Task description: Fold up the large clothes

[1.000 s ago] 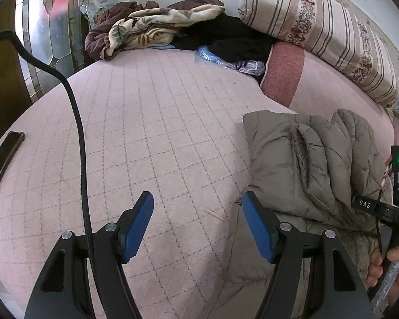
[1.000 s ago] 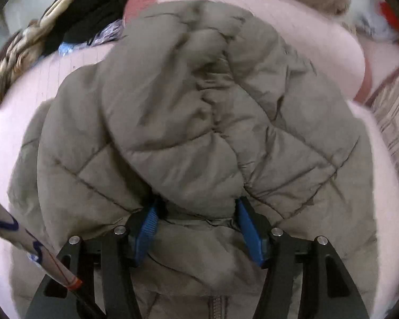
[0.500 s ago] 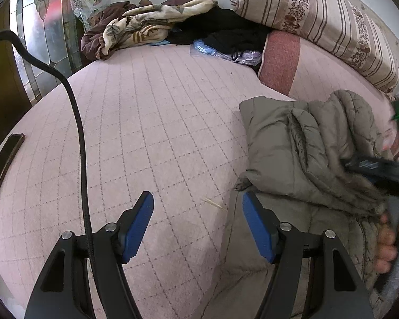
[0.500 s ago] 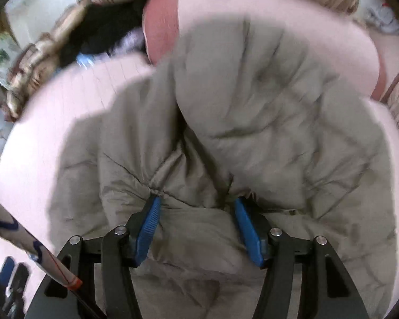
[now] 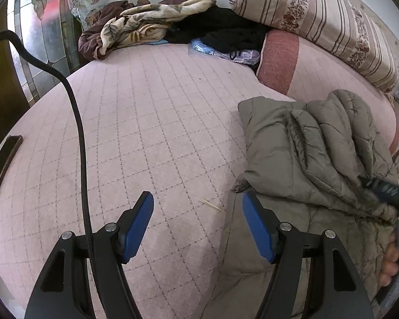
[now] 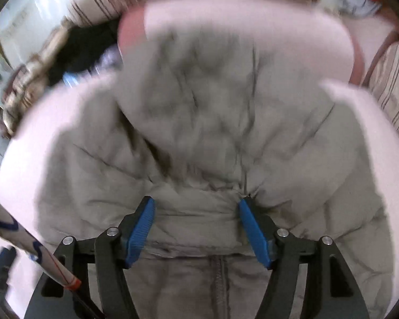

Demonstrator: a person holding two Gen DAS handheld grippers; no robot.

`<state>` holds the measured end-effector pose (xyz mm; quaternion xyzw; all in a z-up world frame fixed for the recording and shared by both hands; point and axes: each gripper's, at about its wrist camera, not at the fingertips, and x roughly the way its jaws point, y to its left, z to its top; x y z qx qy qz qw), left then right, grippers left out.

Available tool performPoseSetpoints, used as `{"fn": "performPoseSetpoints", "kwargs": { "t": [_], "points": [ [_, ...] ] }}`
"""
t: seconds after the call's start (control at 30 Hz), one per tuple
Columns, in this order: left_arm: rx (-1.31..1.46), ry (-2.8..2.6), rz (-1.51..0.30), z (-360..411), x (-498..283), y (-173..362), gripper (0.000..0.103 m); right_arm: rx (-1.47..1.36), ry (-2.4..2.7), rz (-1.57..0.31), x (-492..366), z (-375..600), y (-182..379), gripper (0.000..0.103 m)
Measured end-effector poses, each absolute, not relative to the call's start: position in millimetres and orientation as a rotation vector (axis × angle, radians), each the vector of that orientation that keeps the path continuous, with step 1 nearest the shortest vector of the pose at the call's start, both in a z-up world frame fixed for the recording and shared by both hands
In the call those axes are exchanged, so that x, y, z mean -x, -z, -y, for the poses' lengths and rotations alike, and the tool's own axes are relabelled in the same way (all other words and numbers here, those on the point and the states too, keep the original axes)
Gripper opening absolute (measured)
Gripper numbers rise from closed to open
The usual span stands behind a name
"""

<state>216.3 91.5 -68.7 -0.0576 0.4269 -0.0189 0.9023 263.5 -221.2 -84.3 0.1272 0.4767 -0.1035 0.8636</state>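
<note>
Hovering over the pink bed [image 5: 151, 122], the left gripper [image 5: 198, 222] keeps its jaws wide and empty, the padded jacket [image 5: 306, 154] just to its right. The right gripper [image 6: 196, 228], jaws apart around a bunched band of fabric, has swung the jacket's upper part back down flatter; whether it grips is unclear.

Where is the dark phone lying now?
In the left wrist view, the phone lies at the far left edge of the pink quilted bed, left of the black cable.
</note>
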Motion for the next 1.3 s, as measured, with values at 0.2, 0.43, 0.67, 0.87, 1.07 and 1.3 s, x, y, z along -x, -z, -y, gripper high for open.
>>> {"fn": "performPoseSetpoints", "kwargs": {
  "t": [0.2, 0.43, 0.67, 0.87, 1.07, 1.3],
  "points": [
    [0.128, 0.048, -0.902, -90.7, -218.5, 69.4, 0.069, -0.202, 0.162, -1.001, -259.9, 219.1, 66.9, 0.074],
    [0.057, 0.058, -0.901, -80.9, -206.1, 68.9, 0.069, -0.298, 0.128, -0.988, -163.6, 274.4, 42.0, 0.08],
    [-0.028, 0.075, -0.927, -68.1, -185.0, 76.2, 0.069, -0.379, 0.268, -1.022, -38.0, 366.6, 47.5, 0.08],
    [-0.064, 0.121, -0.941, -66.5, -154.8, 72.9, 0.069, -0.489, 0.431, -1.024, 50.5, 434.8, 66.8, 0.081],
    [0.015, 0.199, -1.035, -86.1, -122.4, 87.9, 0.069, -0.741, 0.363, -1.023, 98.3, 467.3, 108.2, 0.081],
    [0.242, 0.325, -1.197, -109.4, -107.1, 112.3, 0.068, -0.839, 0.244, -0.95, 105.6, 460.5, 123.2, 0.089]
  ]
}}
